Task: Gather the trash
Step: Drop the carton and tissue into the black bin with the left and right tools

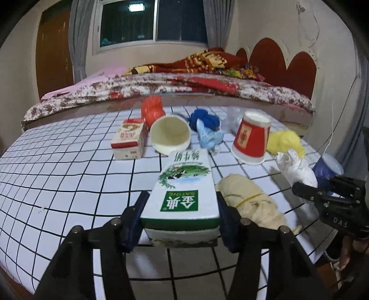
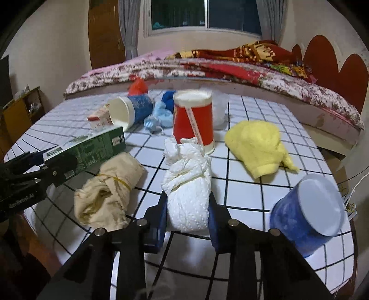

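We grip two pieces: left gripper (image 1: 181, 221) clamps carton (image 1: 184, 184), right gripper (image 2: 186, 221) pinches tissue wad (image 2: 188, 184). Next: lift both, find bin.

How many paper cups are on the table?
3. A red cup stands upside down mid-table; a blue cup lies tipped near the right edge; another blue cup lies on its side at the back, beside the small red carton. More may be hidden.

A home bedroom: a bed (image 1: 161, 90) lying under floral quilts against a red scalloped headboard (image 1: 283, 62), curtains (image 2: 129, 30) hanging beside the window (image 1: 152, 20)
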The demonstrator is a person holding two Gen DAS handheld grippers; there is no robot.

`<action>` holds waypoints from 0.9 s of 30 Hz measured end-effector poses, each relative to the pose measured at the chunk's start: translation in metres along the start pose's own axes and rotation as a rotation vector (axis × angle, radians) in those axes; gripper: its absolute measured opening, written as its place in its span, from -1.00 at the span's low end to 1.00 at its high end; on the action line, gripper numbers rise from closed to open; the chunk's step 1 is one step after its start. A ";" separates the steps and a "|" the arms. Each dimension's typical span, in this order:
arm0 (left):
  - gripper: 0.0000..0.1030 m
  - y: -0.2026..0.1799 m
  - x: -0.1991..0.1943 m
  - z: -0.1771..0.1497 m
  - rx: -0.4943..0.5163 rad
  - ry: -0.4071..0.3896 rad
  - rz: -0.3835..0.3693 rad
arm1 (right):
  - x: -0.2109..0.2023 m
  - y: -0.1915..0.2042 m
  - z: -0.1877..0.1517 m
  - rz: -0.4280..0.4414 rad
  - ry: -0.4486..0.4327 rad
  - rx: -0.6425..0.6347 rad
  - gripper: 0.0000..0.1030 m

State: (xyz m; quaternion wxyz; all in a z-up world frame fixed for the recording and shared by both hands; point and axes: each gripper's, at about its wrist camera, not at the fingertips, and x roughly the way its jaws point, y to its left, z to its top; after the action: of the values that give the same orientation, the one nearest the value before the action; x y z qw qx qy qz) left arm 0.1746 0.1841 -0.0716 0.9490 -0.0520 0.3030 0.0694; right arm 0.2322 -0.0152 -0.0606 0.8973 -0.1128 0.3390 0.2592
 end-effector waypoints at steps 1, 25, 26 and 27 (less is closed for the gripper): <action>0.09 -0.001 -0.004 0.001 -0.004 -0.011 -0.003 | -0.005 -0.001 0.001 -0.001 -0.011 0.000 -0.37; 0.07 -0.099 -0.061 0.002 0.070 -0.148 -0.183 | -0.117 -0.082 -0.046 -0.132 -0.123 0.159 -0.37; 0.06 -0.105 -0.063 0.001 0.078 -0.149 -0.201 | -0.122 -0.089 -0.051 -0.147 -0.125 0.172 -0.37; 0.06 -0.113 -0.064 0.000 0.086 -0.148 -0.221 | -0.129 -0.096 -0.057 -0.165 -0.125 0.183 -0.37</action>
State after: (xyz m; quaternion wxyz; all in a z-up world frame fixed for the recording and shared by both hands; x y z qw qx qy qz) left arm 0.1412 0.0664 -0.0274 0.9721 -0.0390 0.2270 -0.0450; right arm 0.1713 -0.1677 -0.0144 0.9414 -0.0415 0.2945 0.1590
